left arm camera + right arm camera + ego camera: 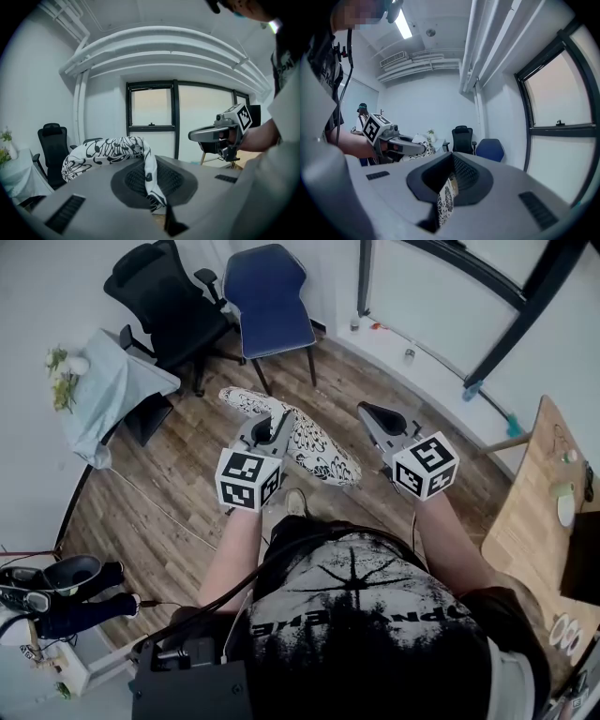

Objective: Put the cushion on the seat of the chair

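The cushion (314,451), white with a black flower print, hangs above the wooden floor between my two grippers. My left gripper (265,427) is shut on its cover: a fold of printed cloth (151,180) is pinched between the jaws, and the cushion's bulk (101,152) spreads to the left. My right gripper (373,413) is shut on another edge, with the cloth (445,199) showing between its jaws. The blue chair (272,301) stands by the far wall, its seat bare; it also shows ahead as the blue chair (490,150).
A black office chair (169,306) stands left of the blue one. A cloth-covered table (117,385) with flowers is at the left, a wooden desk (530,488) at the right, and shoes (61,577) lie at the lower left. Windows line the far wall.
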The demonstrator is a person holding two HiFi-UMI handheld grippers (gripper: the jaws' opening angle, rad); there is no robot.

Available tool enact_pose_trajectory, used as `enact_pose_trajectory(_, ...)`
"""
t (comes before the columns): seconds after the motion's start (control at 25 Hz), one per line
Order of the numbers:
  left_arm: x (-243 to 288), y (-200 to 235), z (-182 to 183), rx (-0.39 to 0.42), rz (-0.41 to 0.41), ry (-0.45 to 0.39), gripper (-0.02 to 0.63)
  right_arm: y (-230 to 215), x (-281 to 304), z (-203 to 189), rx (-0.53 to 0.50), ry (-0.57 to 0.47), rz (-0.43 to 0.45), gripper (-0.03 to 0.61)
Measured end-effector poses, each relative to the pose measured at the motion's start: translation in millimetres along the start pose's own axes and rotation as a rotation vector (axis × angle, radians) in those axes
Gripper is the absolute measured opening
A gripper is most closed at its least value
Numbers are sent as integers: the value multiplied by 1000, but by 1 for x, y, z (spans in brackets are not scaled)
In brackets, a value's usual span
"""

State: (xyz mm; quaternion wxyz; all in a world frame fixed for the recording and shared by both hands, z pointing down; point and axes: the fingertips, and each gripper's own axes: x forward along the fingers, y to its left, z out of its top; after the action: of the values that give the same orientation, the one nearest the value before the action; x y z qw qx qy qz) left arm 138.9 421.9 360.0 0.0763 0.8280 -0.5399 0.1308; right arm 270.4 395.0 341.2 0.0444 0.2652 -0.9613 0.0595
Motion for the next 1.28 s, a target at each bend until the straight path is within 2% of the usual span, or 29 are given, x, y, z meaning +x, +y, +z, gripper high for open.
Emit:
enact_pose_trajectory(0.4,34,45,6,-2,-51,-5,23,-24,45,11,3,3,-36,20)
enact_pose_trajectory(1.28,123,215,23,3,-201,8,23,-81,213,34,37,-8,-188,20)
